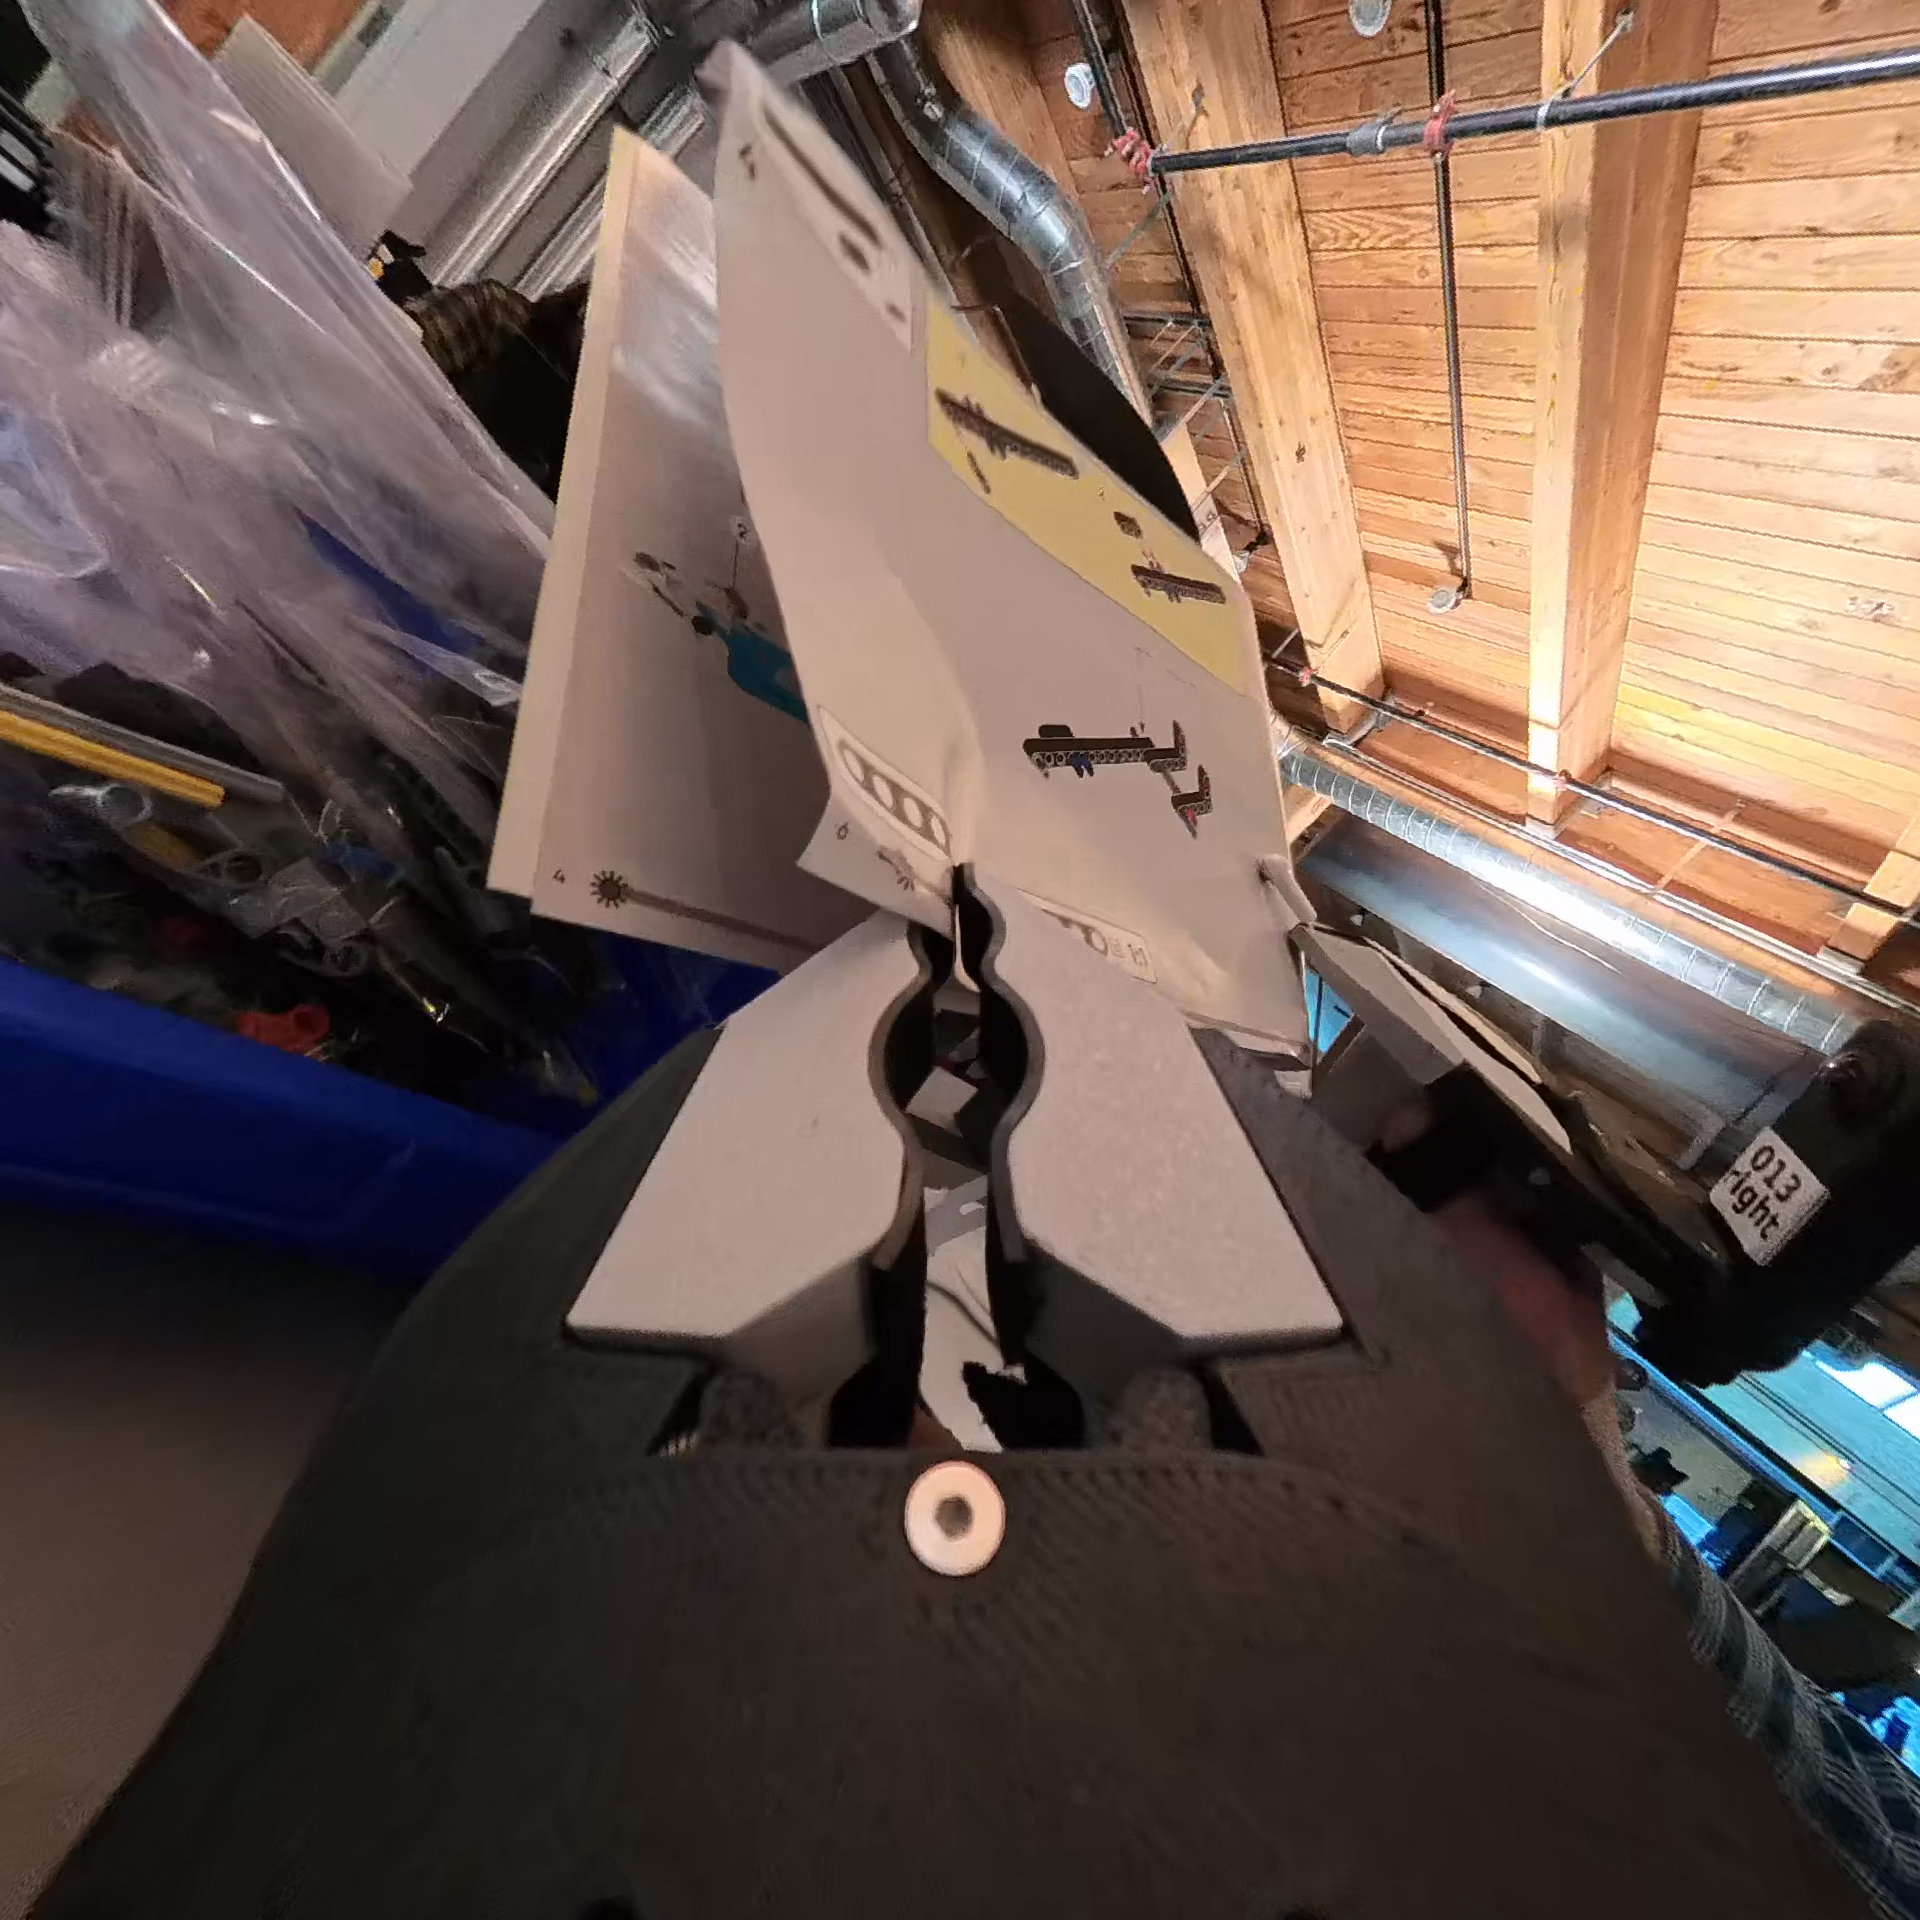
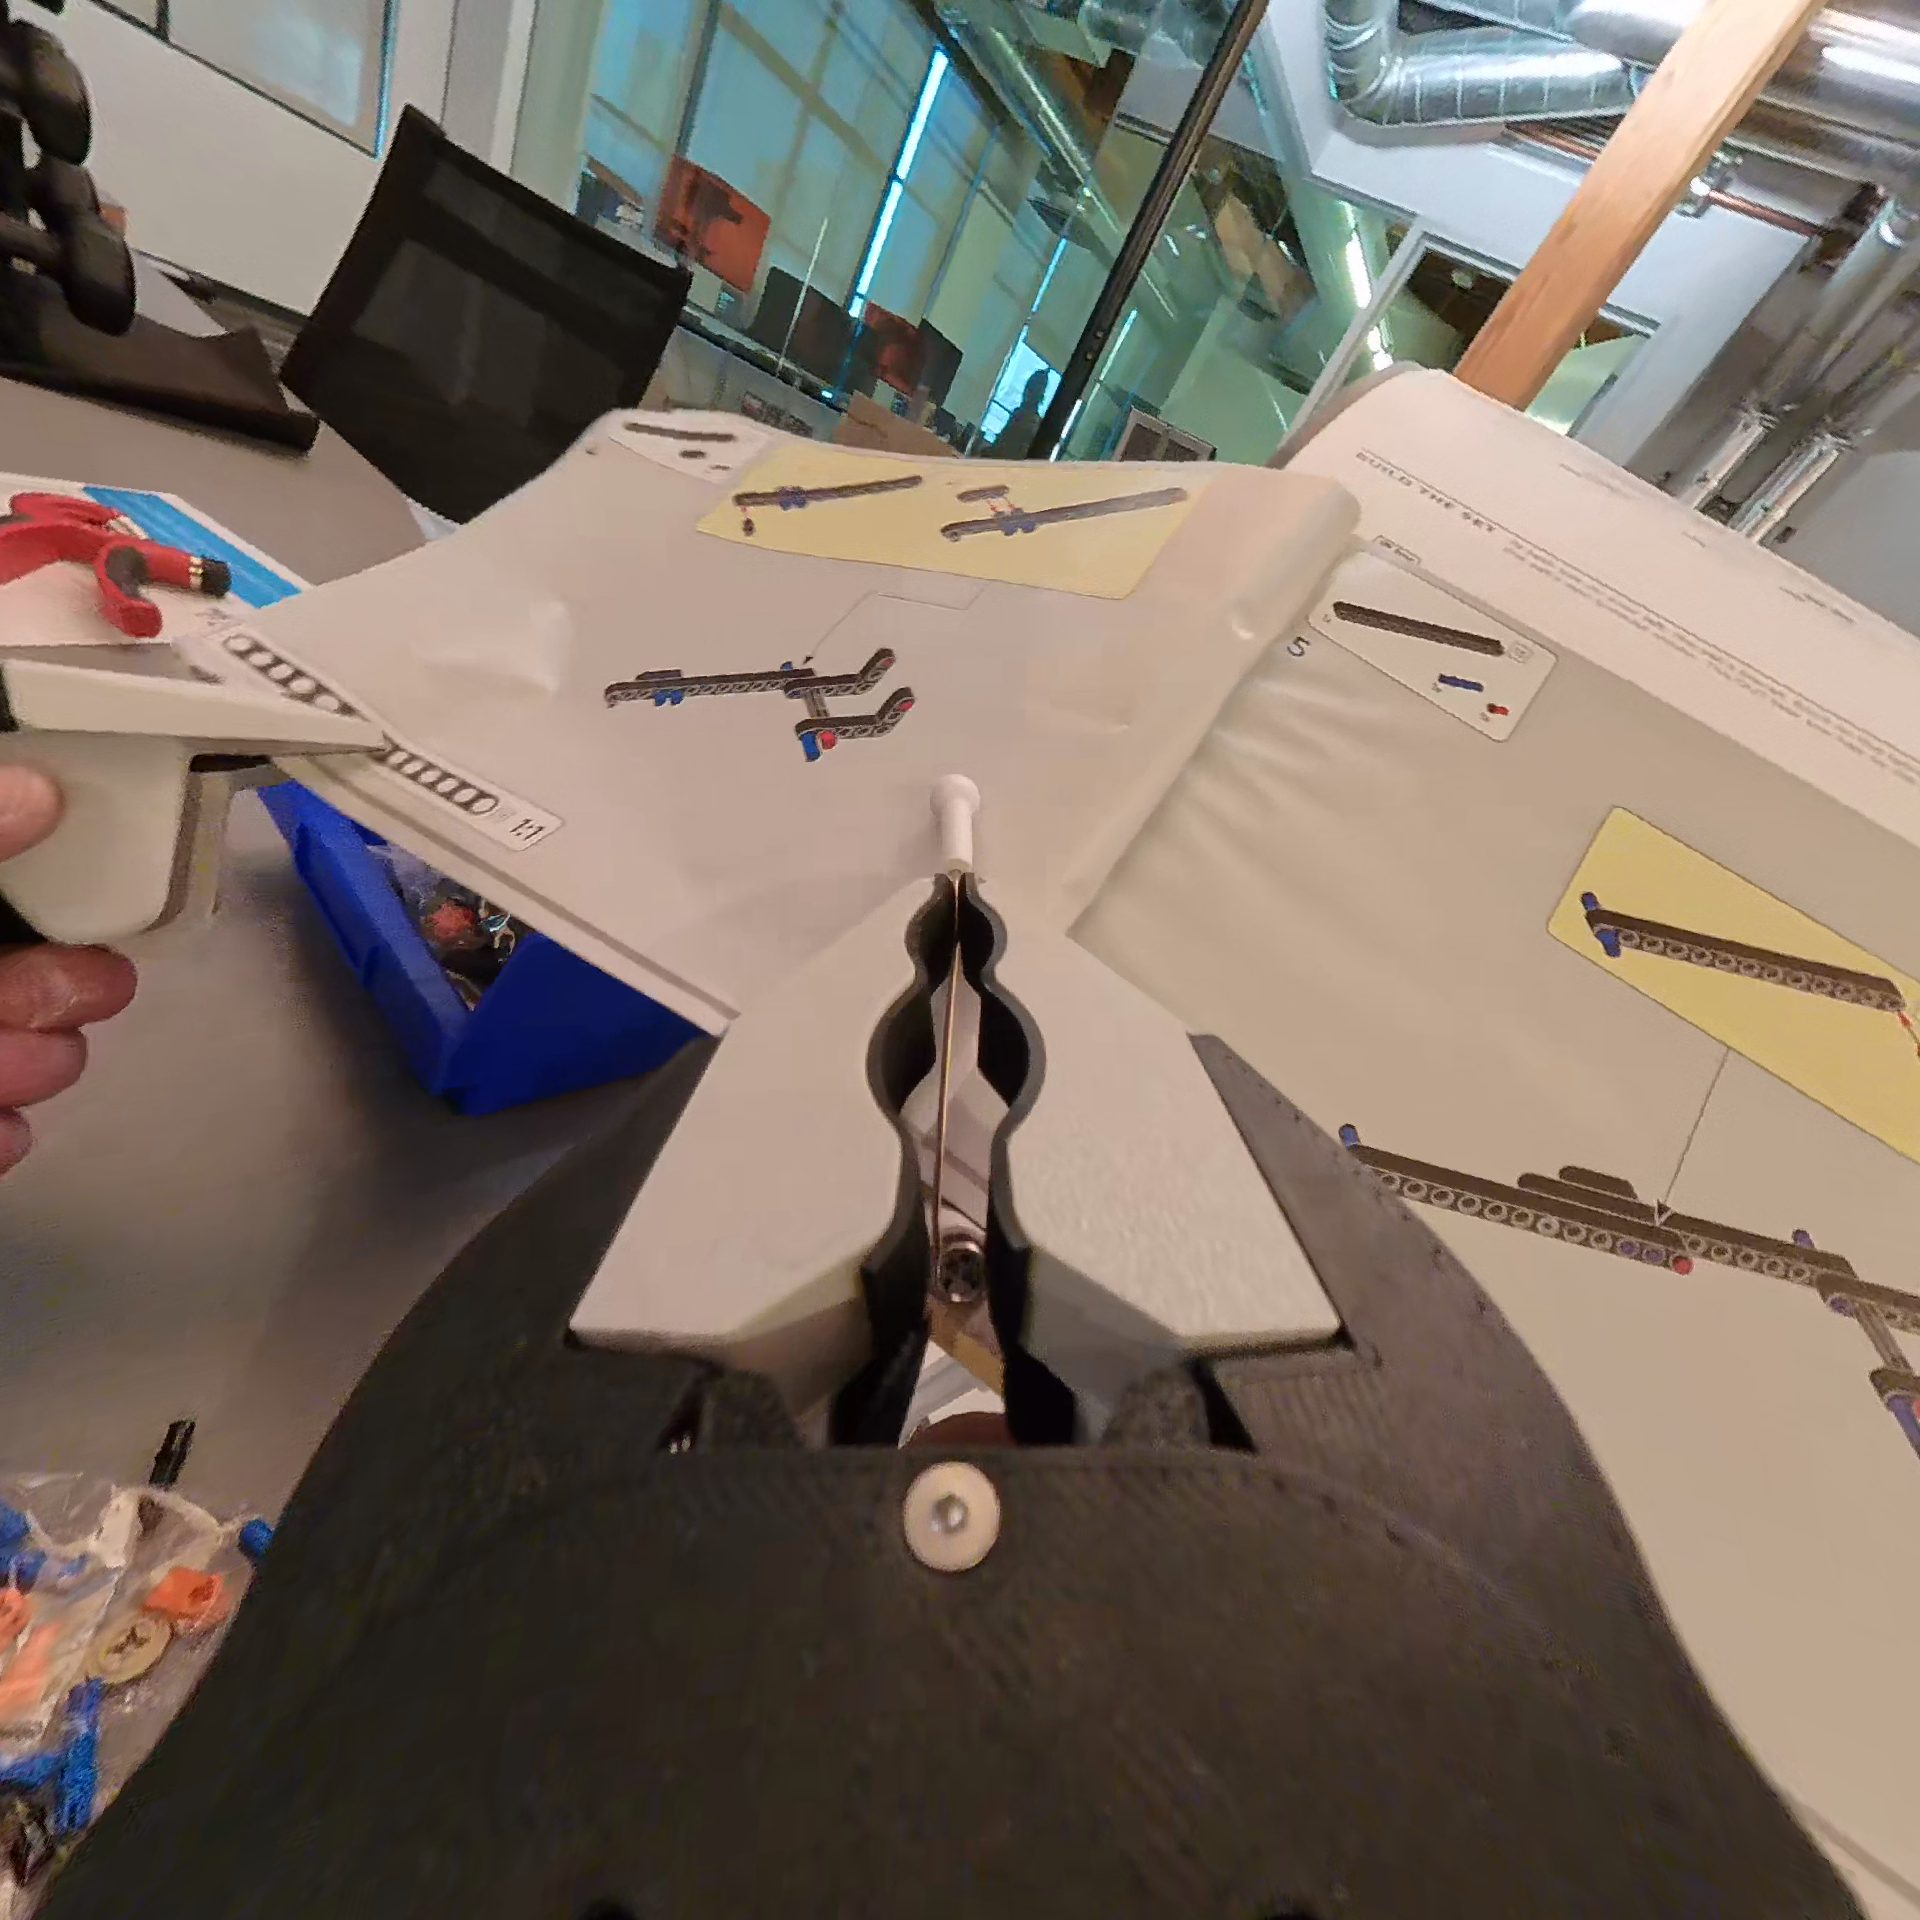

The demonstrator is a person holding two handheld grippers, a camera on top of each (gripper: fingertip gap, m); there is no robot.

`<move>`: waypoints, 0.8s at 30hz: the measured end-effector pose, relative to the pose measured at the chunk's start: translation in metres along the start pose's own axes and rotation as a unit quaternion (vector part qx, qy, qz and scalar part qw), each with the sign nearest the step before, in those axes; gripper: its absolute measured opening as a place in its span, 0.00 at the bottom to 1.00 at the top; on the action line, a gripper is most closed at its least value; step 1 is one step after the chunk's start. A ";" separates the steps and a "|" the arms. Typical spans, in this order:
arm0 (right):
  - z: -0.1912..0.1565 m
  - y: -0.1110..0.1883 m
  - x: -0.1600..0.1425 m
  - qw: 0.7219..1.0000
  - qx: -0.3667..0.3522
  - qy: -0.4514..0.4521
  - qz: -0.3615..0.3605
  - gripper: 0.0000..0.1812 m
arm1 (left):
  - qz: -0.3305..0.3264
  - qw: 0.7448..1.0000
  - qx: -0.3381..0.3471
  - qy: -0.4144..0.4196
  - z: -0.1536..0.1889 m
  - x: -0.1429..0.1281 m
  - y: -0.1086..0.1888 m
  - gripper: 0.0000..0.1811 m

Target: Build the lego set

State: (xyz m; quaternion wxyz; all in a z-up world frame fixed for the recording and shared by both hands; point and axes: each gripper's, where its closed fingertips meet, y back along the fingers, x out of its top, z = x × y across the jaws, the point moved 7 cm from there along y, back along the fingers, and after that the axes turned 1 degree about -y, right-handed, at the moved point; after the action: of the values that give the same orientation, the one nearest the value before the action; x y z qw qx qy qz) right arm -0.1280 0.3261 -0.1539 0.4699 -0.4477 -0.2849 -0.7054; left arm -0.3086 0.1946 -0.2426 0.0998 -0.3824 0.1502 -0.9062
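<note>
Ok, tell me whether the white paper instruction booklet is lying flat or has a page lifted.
A page is lifted. The white paper instruction booklet has one page curling up, pinched by the left gripper and right gripper.

A grey table [image 2: 239, 1174] carries a blue bin [image 2: 499, 1018] of parts, clear bags [image 2: 94, 1621] of small pieces near its front edge, and a black stand [image 2: 156, 384] farther back.

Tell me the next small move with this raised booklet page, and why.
Probably fold the page over onto the left side of the instruction booklet and release. Both the left gripper and the right gripper are shut on its edge, it hangs curled in mid-air, and the next spread already lies exposed.
</note>
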 end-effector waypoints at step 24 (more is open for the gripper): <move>0.003 -0.002 -0.002 1.000 -0.003 -0.008 -0.017 0.00 | -0.191 0.961 0.080 -0.184 -0.042 0.104 -0.037 0.39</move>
State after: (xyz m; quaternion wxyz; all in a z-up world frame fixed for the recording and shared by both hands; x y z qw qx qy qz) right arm -0.1287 0.3299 -0.1546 0.4543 -0.4492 -0.2942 -0.7107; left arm -0.4130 0.2067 -0.1890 -0.0186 -0.5545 -0.0194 -0.8318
